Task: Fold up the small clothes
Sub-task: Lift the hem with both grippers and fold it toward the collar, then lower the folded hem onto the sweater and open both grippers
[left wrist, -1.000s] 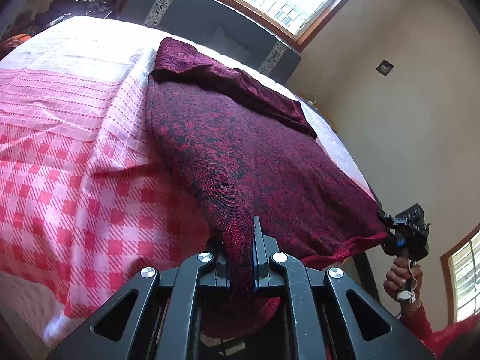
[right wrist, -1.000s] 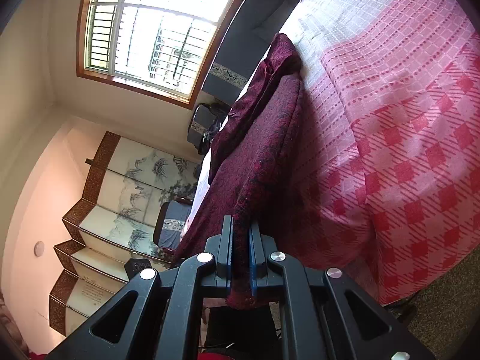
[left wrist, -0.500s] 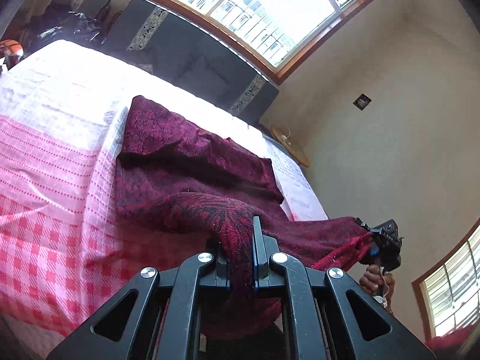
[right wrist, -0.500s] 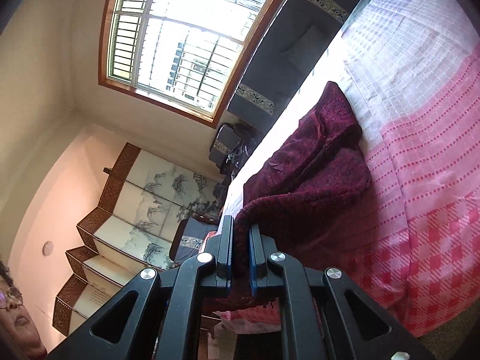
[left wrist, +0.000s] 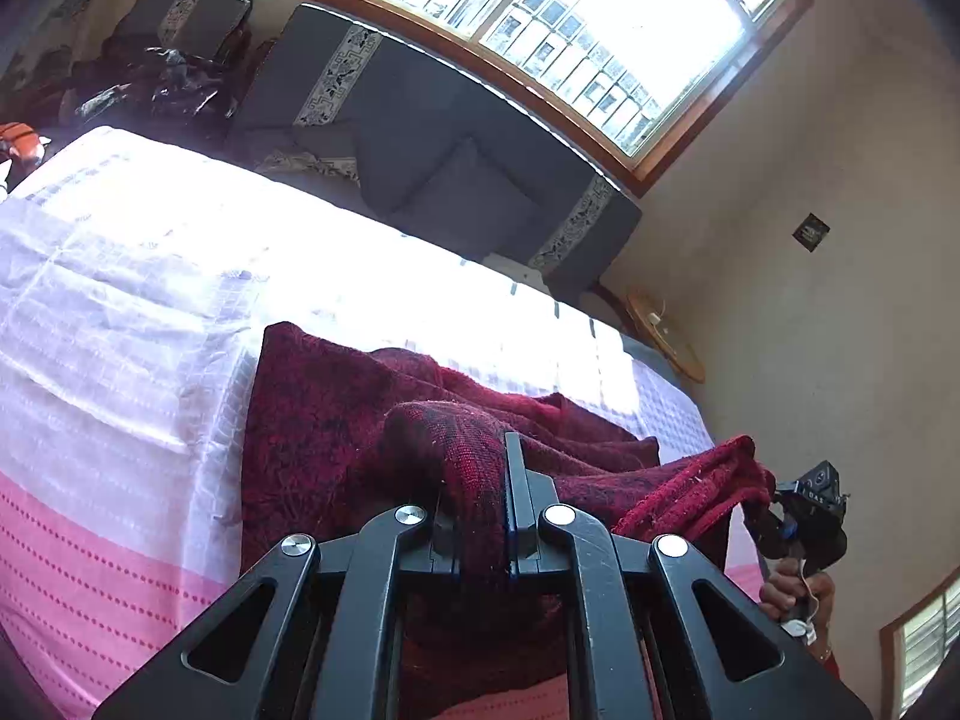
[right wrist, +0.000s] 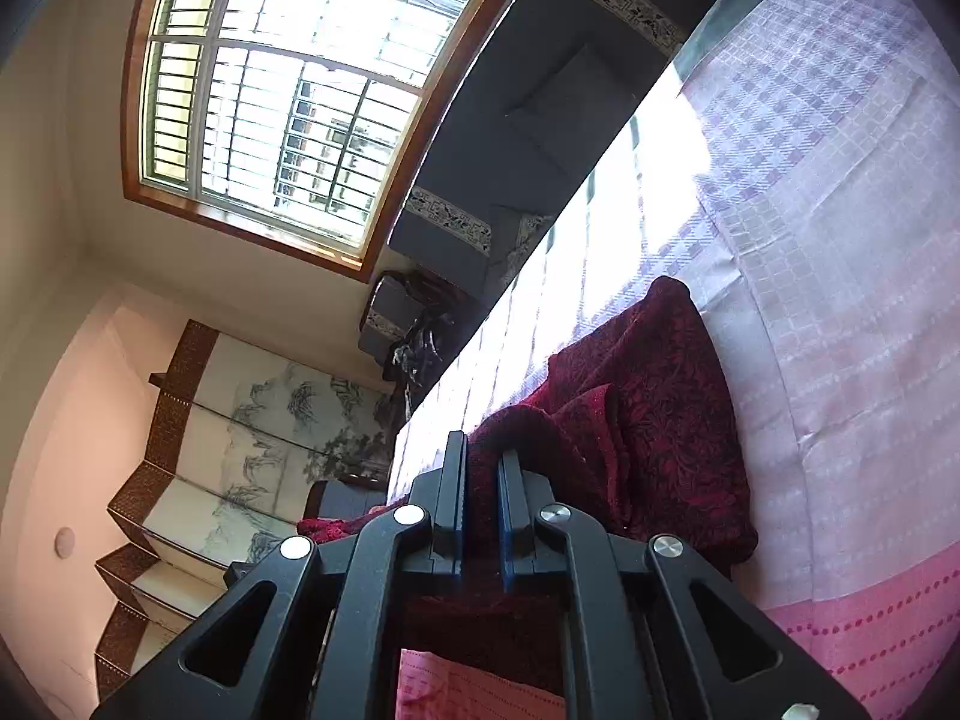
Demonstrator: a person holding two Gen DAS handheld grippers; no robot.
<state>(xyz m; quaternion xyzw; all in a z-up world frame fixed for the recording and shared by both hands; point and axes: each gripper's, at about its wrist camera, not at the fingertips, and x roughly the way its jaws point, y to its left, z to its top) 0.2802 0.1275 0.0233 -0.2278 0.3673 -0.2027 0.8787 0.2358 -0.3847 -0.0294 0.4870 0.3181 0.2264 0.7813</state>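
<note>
i have both grippers, left [left wrist: 480,516] and right [right wrist: 480,516], pinching corners of the cloth [left wrist: 336,420] bunched on the bed [left wrist: 120,324] toward 12 o'clock, and uneven slack between them could skew the fold.

Pink/white checked bedspread [left wrist: 120,324] covers the bed, sunlit at far edge. Behind it, dark grey sofa [left wrist: 420,138] w/ patterned trim strips, under a big barred window [left wrist: 540,18] in a wood frame. Folding screen [right wrist: 252,456] w/ ink landscape panels stands by the wall. Small round wooden table [left wrist: 666,336] in corner; dark square wall plate [left wrist: 811,232] above it.
</note>
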